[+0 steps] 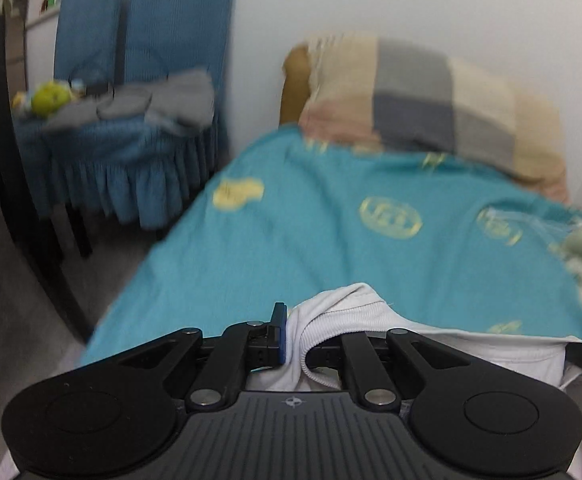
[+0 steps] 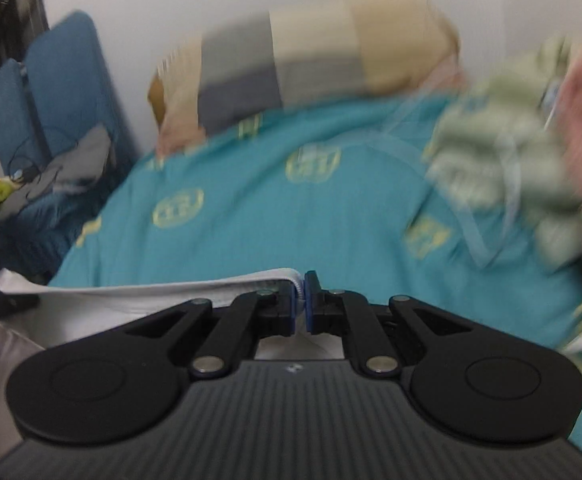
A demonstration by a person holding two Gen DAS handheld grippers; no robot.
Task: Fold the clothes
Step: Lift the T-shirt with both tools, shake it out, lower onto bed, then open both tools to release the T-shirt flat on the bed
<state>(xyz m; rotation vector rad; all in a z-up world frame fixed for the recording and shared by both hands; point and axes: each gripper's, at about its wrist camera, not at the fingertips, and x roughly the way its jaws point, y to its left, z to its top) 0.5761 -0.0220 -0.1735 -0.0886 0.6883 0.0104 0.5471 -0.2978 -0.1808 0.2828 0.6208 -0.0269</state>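
The left gripper and right gripper each clamp a ribbed edge of the white garment, which is stretched between them just above the teal bedspread. Folding looks barely begun: the cloth is still to be laid flat and folded. It looks thin, soft and bunched at the left pinch.

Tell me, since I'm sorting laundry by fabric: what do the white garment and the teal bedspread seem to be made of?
White garment: looks like soft matte cotton knit; a ribbed band and a stitched hem show. Teal bedspread: seemingly thin woven cloth, matte, with printed yellow emblems; blur leaves the weave uncertain.
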